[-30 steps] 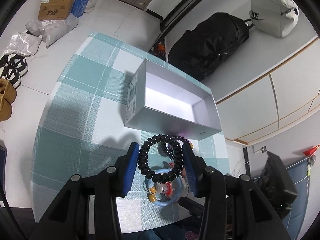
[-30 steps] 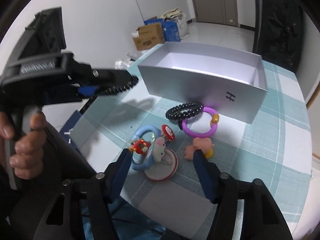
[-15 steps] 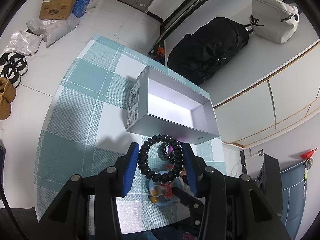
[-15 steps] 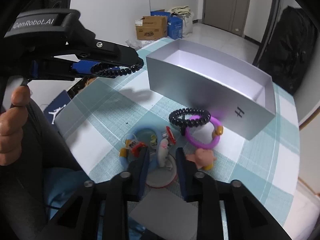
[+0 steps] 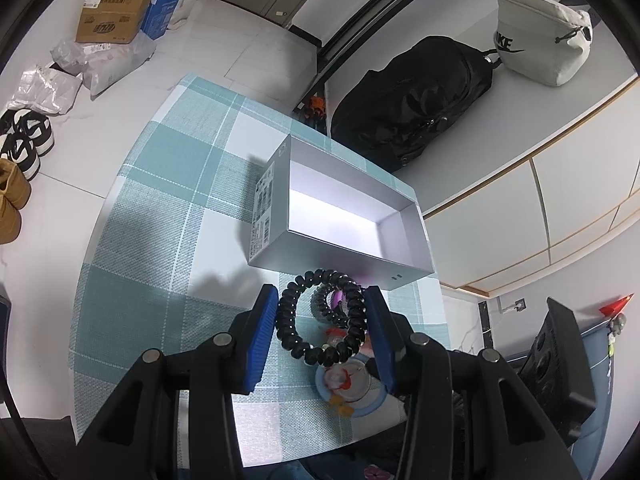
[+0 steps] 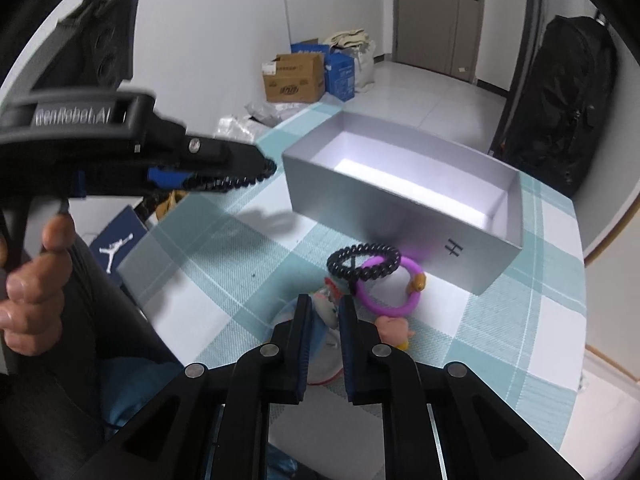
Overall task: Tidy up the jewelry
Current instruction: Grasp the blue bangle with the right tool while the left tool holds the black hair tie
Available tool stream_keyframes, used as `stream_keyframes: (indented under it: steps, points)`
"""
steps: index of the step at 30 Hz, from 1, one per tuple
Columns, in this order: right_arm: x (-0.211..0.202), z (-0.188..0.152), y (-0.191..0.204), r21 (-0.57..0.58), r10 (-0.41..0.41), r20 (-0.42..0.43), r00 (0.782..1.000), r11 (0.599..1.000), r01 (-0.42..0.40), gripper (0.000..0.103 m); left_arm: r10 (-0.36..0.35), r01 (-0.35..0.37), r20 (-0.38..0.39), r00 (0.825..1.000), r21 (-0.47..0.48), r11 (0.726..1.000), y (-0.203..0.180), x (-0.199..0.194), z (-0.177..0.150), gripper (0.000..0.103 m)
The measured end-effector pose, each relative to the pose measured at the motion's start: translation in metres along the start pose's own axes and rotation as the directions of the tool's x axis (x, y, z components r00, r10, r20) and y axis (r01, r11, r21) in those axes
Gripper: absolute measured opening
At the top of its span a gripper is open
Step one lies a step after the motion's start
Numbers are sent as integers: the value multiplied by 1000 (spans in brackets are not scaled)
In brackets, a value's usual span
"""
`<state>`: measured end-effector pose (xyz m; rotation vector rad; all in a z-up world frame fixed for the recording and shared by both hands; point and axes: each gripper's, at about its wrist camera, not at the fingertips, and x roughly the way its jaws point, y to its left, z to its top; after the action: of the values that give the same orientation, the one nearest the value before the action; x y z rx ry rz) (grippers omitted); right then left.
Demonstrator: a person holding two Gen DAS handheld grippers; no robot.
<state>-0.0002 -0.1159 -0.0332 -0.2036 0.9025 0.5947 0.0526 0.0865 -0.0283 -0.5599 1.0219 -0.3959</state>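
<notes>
My left gripper [image 5: 322, 312] is shut on a black beaded bracelet [image 5: 286, 322], held in the air in front of the open grey box [image 5: 280, 220]. In the right wrist view the same gripper [image 6: 256, 170] hovers left of the box [image 6: 360, 208]. My right gripper [image 6: 325, 300] is low over the table. Its jaws are closing, with the white cartoon charm [image 6: 327, 313] of a blue bracelet [image 5: 378, 402] pressed between the pads. A black spiral bracelet [image 6: 362, 262], a purple ring [image 6: 396, 306] and a pink pig charm [image 6: 394, 326] lie just ahead.
The round table wears a teal checked cloth [image 5: 168, 184]. A hand [image 6: 32, 280] holds the left gripper's handle at the table's left edge. A black bag [image 5: 412, 100], cardboard boxes [image 5: 112, 20] and shoes [image 5: 24, 140] sit on the floor.
The right gripper's jaws went from wide apart to nearly together around the white charm. The left gripper kept still with the black bracelet in it.
</notes>
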Motion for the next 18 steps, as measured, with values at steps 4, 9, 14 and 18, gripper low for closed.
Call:
stream_keyframes:
  steps: [4,9,14,18]
  points:
    - [-6,5,-8,40,21,34,999,999,-22,12,-4,4,5,1000,0,1000,-1,1,1,38]
    - [-16,11,-21,96,50,81,995,994,-58,12,-14,14,15,1000,7,1000,-5,2,2,38]
    - [-29,20,-36,139,61,139,988,987,-80,12,-37,35,42,998,37,999,-14,0,4,38]
    - [-38,31,-51,163,63,179,982,982,-93,12,-23,19,57,998,77,997,-25,1,9,38]
